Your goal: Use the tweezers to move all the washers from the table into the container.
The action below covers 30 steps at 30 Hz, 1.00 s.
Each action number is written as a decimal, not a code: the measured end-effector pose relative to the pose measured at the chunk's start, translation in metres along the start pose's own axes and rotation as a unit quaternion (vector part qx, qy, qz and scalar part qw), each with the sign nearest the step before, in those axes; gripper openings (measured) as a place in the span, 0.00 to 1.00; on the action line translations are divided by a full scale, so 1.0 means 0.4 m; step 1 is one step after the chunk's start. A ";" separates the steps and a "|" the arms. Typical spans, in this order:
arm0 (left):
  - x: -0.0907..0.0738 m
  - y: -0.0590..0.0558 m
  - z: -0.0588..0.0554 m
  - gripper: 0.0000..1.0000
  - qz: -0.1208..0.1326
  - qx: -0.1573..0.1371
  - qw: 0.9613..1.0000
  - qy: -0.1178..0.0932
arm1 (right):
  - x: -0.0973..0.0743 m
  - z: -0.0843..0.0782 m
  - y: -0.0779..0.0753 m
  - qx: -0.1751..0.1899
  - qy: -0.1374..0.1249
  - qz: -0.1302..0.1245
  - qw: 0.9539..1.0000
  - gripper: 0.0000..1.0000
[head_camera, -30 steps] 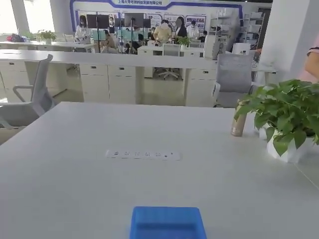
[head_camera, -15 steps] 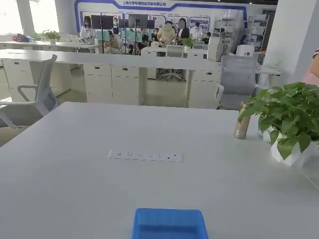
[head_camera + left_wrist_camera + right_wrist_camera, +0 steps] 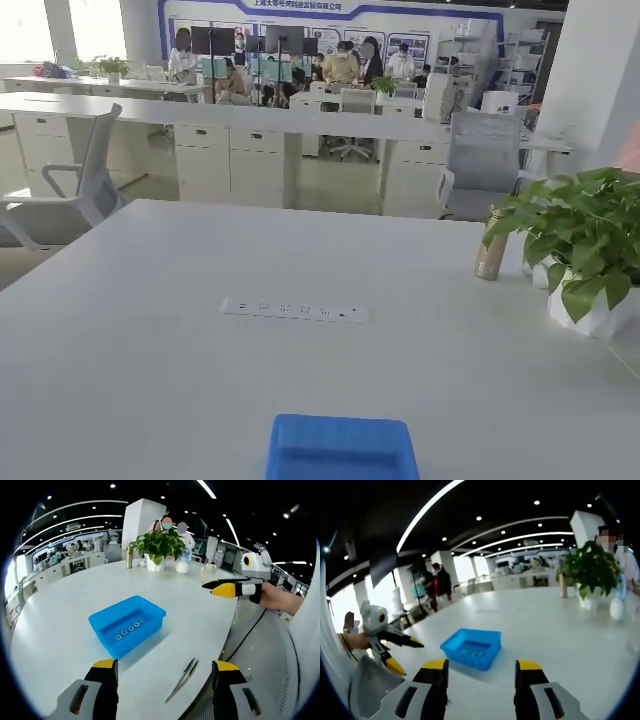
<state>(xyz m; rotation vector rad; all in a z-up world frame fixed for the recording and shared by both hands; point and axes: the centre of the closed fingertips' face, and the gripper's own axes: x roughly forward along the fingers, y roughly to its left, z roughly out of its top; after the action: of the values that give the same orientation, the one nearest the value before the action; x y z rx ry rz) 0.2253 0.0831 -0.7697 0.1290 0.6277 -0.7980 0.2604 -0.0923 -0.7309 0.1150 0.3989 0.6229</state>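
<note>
Nothing shifted; left gripper view reveals washers (image 3: 130, 628) inside container (image 3: 145, 634).

Potted plant (image 3: 585, 235), bottle (image 3: 490, 255), power strip (image 3: 296, 311)

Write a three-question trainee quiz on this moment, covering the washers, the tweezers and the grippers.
1. True or false: the washers lie in a row inside the blue container.
2. Where are the tweezers? A. Clamped in a gripper. B. Flat on the table, beside the container. C. Inside the container.
3. Fill in: the left gripper and the right gripper both have their jaws ____, holding nothing.

Key: 1 true. 2 B. 3 open.
</note>
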 end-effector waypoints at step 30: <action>-0.146 0.120 0.162 0.99 0.121 -0.074 0.956 -0.259 | -0.002 0.052 -0.042 -0.047 -0.044 -0.064 0.996 0.97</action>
<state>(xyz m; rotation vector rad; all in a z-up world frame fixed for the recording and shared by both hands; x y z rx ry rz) 0.2590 0.1315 -0.6898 -0.1375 0.1665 -0.5128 0.2770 -0.1060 -0.7153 0.0276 0.2881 0.5082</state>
